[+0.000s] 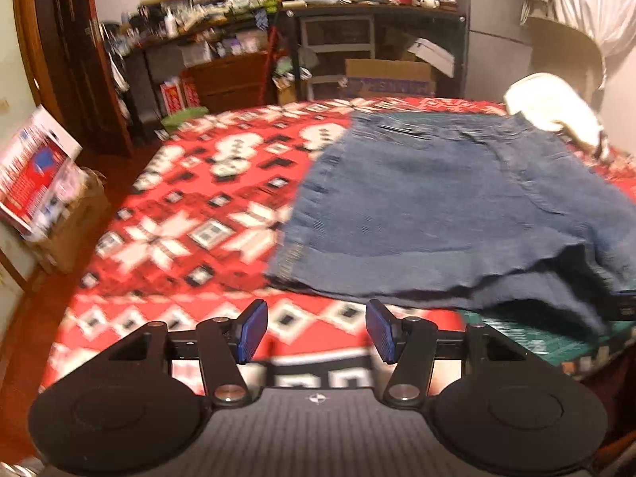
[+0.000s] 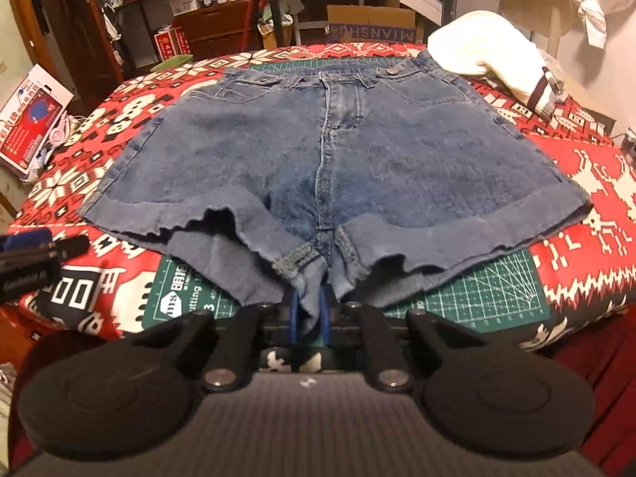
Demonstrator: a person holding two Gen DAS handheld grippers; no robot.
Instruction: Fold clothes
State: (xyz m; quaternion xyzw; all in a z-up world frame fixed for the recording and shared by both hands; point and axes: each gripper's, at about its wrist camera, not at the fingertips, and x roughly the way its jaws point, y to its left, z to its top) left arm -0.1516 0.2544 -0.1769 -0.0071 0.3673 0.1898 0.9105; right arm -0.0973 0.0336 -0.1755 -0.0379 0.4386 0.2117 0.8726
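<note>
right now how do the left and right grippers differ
The left gripper is open, holding nothing; the right gripper is shut on the shorts at the crotch hem. The left hovers over the red blanket beside the shorts; the right sits at the green mat. Both have blue pads.

Home interior: cluttered living or storage room.
Crowded shelves [image 1: 206, 20], wooden door [image 1: 71, 59], cardboard box [image 2: 371, 20], grey fridge [image 1: 497, 20] with stickers, patterned red cloth [image 1: 190, 214] over the worktop.
</note>
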